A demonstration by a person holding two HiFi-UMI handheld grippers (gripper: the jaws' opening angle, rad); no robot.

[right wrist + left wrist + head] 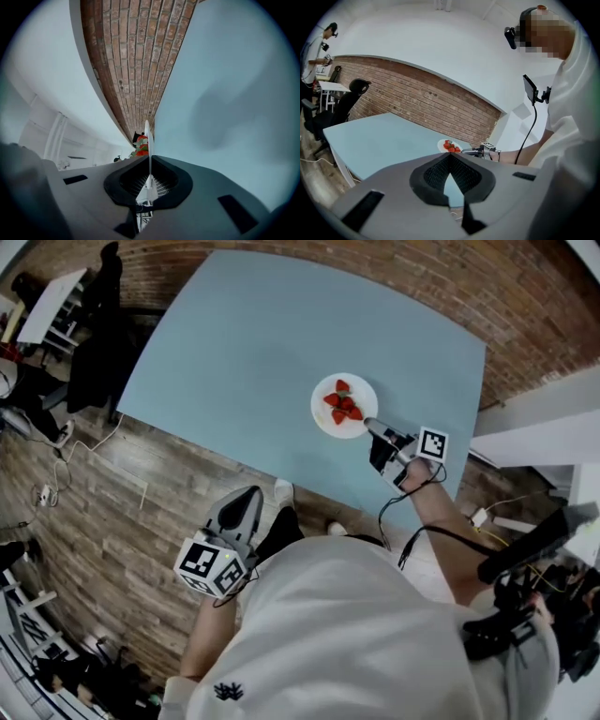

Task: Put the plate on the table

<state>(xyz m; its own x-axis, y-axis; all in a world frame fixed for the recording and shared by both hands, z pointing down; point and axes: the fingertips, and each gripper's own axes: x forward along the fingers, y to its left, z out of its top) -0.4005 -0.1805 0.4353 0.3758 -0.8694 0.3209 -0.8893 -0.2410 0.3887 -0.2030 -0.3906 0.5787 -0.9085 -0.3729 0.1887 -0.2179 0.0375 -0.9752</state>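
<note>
Plate gripped by the rim over the right part of the blue table, left claw idle.
Light blue table [244, 343] fills the upper middle of the head view, with a wood floor [112, 521] in front of it and a brick wall [417, 96] behind. The white plate [322, 415] sits over the table's right part, and I can't tell if it touches the top. The right gripper [371, 426] is clamped on the plate's near rim; in its own view the rim runs edge-on between the pads. The left gripper [249, 495] is off the table edge over the floor, well apart from the plate, jaws closed tip to tip with nothing between them. Strawberries [343, 405] are piled mid-plate.
</note>
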